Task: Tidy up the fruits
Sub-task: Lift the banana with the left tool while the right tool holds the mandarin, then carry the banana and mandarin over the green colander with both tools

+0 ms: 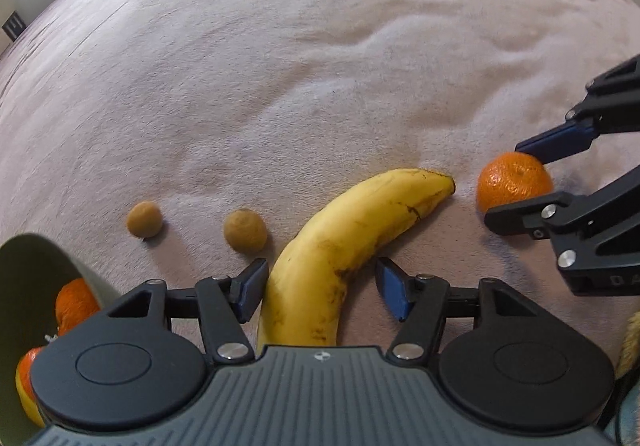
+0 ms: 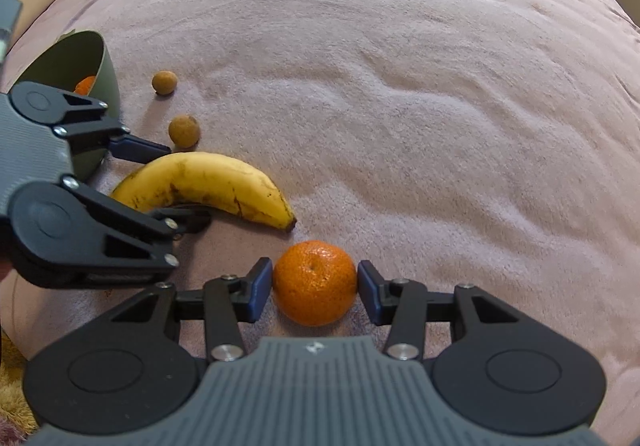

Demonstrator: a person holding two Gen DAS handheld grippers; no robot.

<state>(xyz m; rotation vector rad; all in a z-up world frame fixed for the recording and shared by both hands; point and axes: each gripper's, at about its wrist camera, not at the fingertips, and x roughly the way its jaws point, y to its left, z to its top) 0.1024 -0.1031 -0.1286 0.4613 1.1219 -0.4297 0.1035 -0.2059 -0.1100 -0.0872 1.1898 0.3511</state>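
1. Left wrist view: left gripper (image 1: 322,292) fingers spread astride the banana (image 1: 340,254) lying on the pink blanket (image 1: 320,66); the pads are not pressing it. Two small brown fruits (image 1: 245,233) lie left of the banana; green bowl (image 1: 24,286) at the left edge holds oranges.
2. Right wrist view: right gripper (image 2: 315,288) fingers pinch the mandarin (image 2: 314,282), which rests on the blanket just beside the banana's tip.
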